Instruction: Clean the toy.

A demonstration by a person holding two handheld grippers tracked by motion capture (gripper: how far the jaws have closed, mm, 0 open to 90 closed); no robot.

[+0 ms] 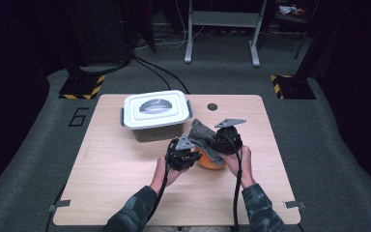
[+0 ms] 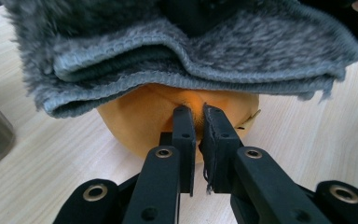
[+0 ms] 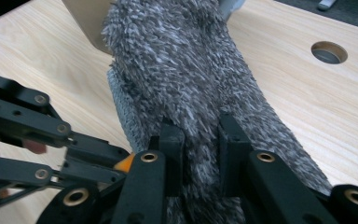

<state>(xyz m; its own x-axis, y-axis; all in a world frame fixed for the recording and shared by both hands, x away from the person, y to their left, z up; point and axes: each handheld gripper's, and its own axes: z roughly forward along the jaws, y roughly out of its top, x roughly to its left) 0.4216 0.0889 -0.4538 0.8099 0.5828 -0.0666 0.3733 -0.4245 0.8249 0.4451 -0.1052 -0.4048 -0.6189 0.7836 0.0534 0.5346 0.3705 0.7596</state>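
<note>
Fuzzy grey cloth point(image 1: 204, 137), a thick shaggy microfibre piece folded into stitched layers, lies draped over a smooth, rounded orange object point(image 1: 208, 161) near the middle of the pale wood-grain counter point(image 1: 116, 169), just ahead of the person's hands. In the left gripper view the left gripper point(image 2: 196, 122) has its black jaws nearly together, with only a thin slit between the tips, pinching a small fold of the orange object's soft skin point(image 2: 144, 116) right under the cloth's hemmed edge point(image 2: 191, 74). In the right gripper view the right gripper point(image 3: 199, 135) clamps the cloth point(image 3: 186, 70) from above, its jaws partly open with a thick ridge of long pile squeezed between them. In the high view both grippers, left point(image 1: 183, 153) and right point(image 1: 226, 140), sit close on either side of the bundle. Farther back, just beside the cloth, stands a rectangular grey plastic box point(image 1: 155, 116) with a white lid and a curved handle. A round hole point(image 1: 212, 106) pierces the counter near its far edge.
</note>
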